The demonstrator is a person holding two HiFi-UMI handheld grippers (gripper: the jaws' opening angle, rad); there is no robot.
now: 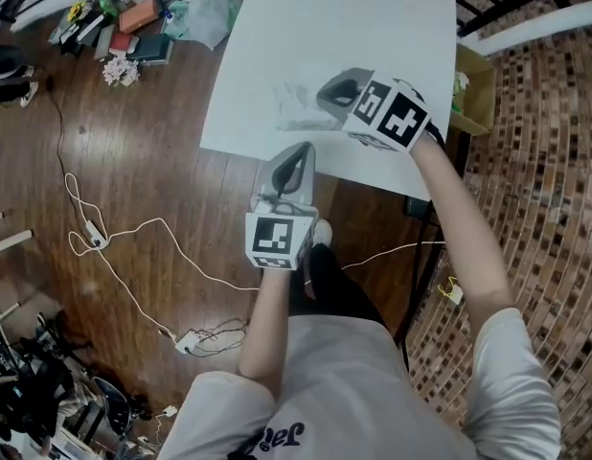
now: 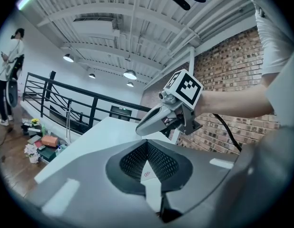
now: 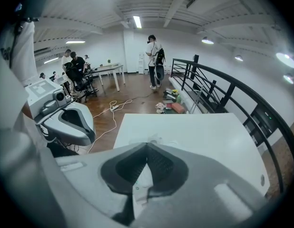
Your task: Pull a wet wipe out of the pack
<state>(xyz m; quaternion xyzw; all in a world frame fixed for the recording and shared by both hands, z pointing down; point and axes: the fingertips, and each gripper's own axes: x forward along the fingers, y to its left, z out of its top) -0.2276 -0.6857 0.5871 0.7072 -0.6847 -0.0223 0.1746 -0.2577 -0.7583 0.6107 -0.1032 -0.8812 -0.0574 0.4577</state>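
1. Wet wipe pack (image 1: 294, 108), flat on the white table (image 1: 353, 27), close to the near edge and toward the left corner.
2. Looks pale and translucent against the tabletop; too faint to make out its opening or any wipe sticking up.
3. Right tool (image 1: 327, 92) directly over the pack, tilted steeply down, with its marker cube (image 1: 392, 113) on the side toward the person.
4. Jaws of that tool pressed together, the dark meshed pads (image 3: 161, 167) meeting at the tip. Thin pale strip in the slit between them, impossible to say whether wipe or part of the tool itself. Contact with the pack equally unclear.
5. Left tool (image 1: 296, 153) nearer the person, at the near edge of the table, pointing almost level toward the right tool and staying apart from the pack.
6. Jaws here also closed at the tip, with nothing recognisable gripped.
7. Wooden floor (image 1: 133, 161) to the left of the table, crossed by a white cable (image 1: 133, 247).
8. Heap of small coloured items (image 1: 133, 27) on the floor at the far left, beside a black railing (image 3: 218, 87).
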